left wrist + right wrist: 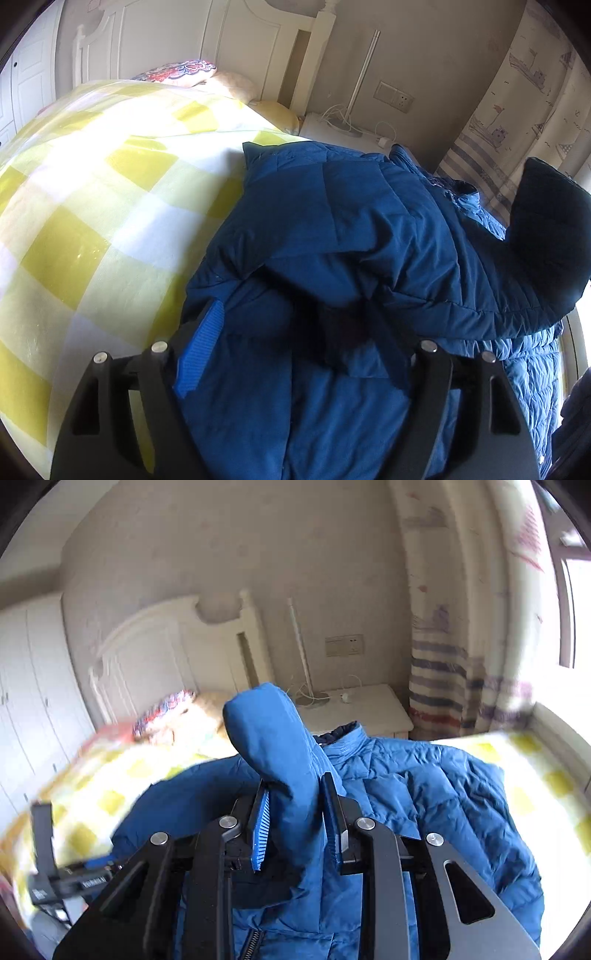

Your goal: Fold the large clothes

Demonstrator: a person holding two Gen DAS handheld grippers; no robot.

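While right gripper [295, 812] pinches raised jacket [424, 794] sleeve, left gripper [291, 354] spread, buried in fabric.

Black gripper [295, 812] frames, silver screws, blue pads [260, 827].

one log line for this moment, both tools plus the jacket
right tool: shut on sleeve, lifted | left tool: jacket fabric between fingers, grip unclear | blue down jacket: on checked bedsheet, partly folded

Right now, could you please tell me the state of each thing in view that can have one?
Jacket: spread on the bed, partly folded, zipper open at the bottom.
Sleeve: lifted upright, clamped.
Right gripper: shut on the sleeve.
Left gripper: jacket fabric bunched between its fingers; grip unclear.
Bedspread: lying flat.
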